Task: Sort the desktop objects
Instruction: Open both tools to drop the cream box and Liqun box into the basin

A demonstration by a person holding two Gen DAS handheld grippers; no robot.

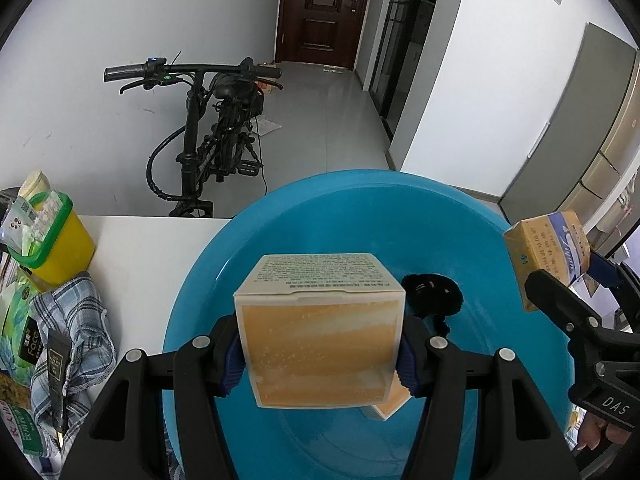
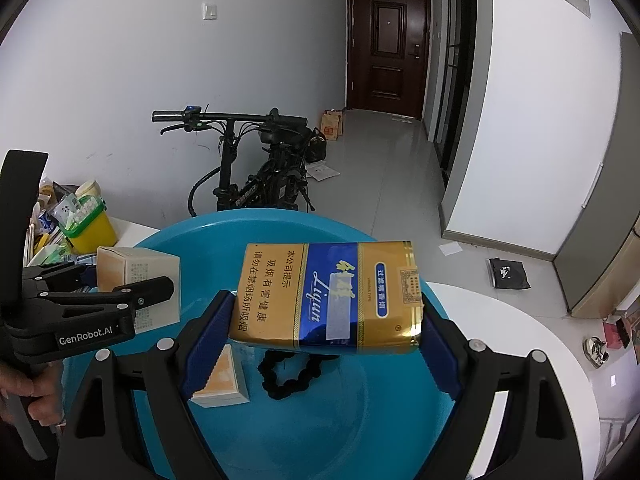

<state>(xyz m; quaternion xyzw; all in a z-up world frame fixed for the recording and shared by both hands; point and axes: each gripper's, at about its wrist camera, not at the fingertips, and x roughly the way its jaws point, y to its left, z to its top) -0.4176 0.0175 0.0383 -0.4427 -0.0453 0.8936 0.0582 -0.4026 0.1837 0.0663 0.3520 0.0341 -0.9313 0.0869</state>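
Left wrist view: left gripper (image 1: pixel 322 354) clamped on an orange cube box (image 1: pixel 320 340), held above a blue basin (image 1: pixel 280 216) on a white table (image 1: pixel 152 256). Right wrist view: right gripper (image 2: pixel 326 344) gripping a gold-and-blue cigarette pack (image 2: pixel 326 294) over that basin, above a black beaded bracelet (image 2: pixel 290 374) and small orange box (image 2: pixel 220 380).

black bicycle (image 1: pixel 208 136) by wall | dark brown door (image 2: pixel 386 50) down hallway | grey refrigerator (image 1: pixel 580 136) right
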